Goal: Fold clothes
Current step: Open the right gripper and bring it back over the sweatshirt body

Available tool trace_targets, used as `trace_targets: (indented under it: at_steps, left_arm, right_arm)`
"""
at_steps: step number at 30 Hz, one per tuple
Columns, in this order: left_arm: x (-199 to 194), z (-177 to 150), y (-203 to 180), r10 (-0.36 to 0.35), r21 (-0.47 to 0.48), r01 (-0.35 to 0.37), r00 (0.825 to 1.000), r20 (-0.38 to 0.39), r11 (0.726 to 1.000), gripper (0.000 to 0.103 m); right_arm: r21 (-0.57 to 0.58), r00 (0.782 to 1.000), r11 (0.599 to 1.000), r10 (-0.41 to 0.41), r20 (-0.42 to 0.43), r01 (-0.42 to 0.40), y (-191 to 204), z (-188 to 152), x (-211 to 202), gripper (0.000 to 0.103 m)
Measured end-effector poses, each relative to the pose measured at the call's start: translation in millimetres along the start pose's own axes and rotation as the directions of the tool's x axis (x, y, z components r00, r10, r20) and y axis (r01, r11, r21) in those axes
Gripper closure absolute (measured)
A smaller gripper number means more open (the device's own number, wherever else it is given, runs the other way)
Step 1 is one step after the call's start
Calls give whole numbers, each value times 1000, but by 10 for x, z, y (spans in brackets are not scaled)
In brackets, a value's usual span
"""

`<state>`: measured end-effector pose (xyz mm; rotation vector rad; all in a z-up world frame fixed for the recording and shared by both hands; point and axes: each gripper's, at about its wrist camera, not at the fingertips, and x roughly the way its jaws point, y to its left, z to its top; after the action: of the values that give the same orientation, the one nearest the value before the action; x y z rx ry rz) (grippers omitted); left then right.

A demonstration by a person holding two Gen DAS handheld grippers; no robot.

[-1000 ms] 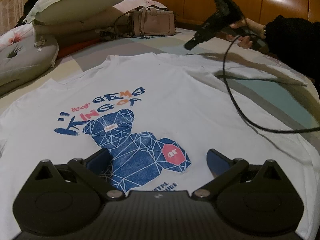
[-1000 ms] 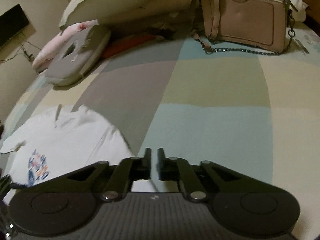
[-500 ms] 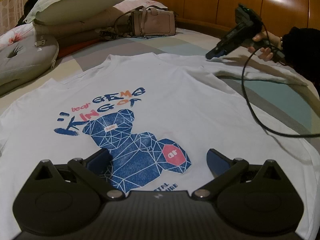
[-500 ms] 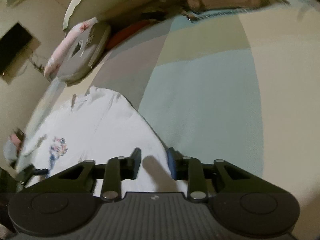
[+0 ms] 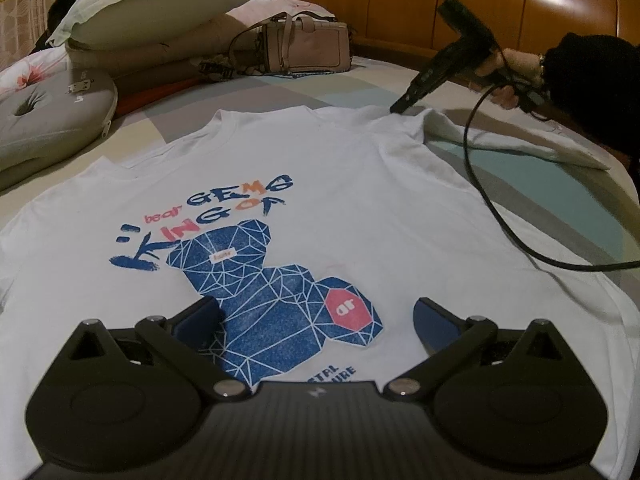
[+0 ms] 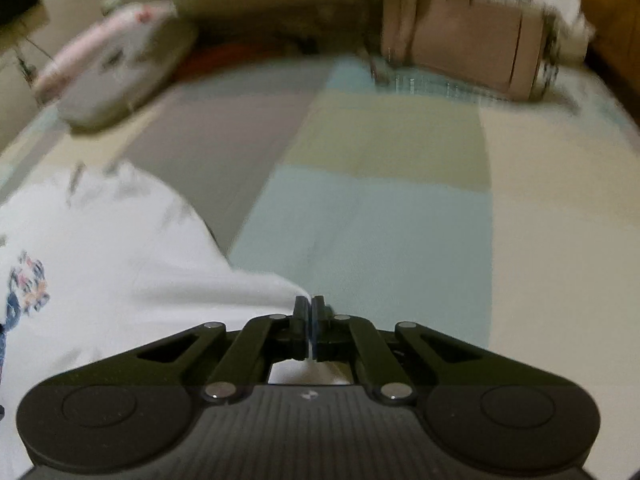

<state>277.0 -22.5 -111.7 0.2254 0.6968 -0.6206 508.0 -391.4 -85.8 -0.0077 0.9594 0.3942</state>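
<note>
A white T-shirt (image 5: 360, 208) with a blue bear print lies flat, front up, on the bed. In the left wrist view my left gripper (image 5: 316, 312) hovers open low over the shirt's lower front, one finger on each side of the print, holding nothing. Farther back, my right gripper (image 5: 400, 106) meets the shirt's far right shoulder, near where the sleeve (image 5: 520, 144) spreads out. The blurred right wrist view has my right gripper (image 6: 310, 308) shut, with a peak of the white T-shirt (image 6: 120, 264) fabric pinched between its pads.
A pink handbag (image 5: 308, 50) and stacked pillows (image 5: 152, 4) sit at the head of the bed. A grey cushion (image 5: 48, 116) lies at the left. The wooden headboard (image 5: 480, 0) stands behind. A black cable (image 5: 480, 184) trails across the shirt from a person's dark-sleeved arm (image 5: 592, 80).
The right gripper swung out to the right with its jaws apart, then came back to the shirt's shoulder and closed on the fabric. The left gripper stayed put.
</note>
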Motion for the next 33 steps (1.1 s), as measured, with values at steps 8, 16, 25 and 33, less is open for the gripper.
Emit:
trace_targets:
  at_steps: [8, 16, 25, 33]
  left_arm:
    - [-55, 28, 49, 28, -9, -29, 1000, -14, 1000, 1]
    - [-70, 35, 177, 65, -47, -66, 998, -19, 997, 1]
    - [-171, 63, 255, 76, -61, -76, 997, -4, 995, 1]
    - [-139, 51, 380, 72, -103, -73, 997, -10, 992, 1]
  right_arm:
    - [-63, 998, 997, -33, 48, 36, 547, -96, -472, 81]
    - [-294, 995, 952, 67, -68, -84, 1721, -580, -252, 64]
    - [-331, 999, 944, -6, -43, -9, 1812, -416, -421, 58]
    - [-213, 992, 970, -100, 76, 114, 1251, 410, 231, 58]
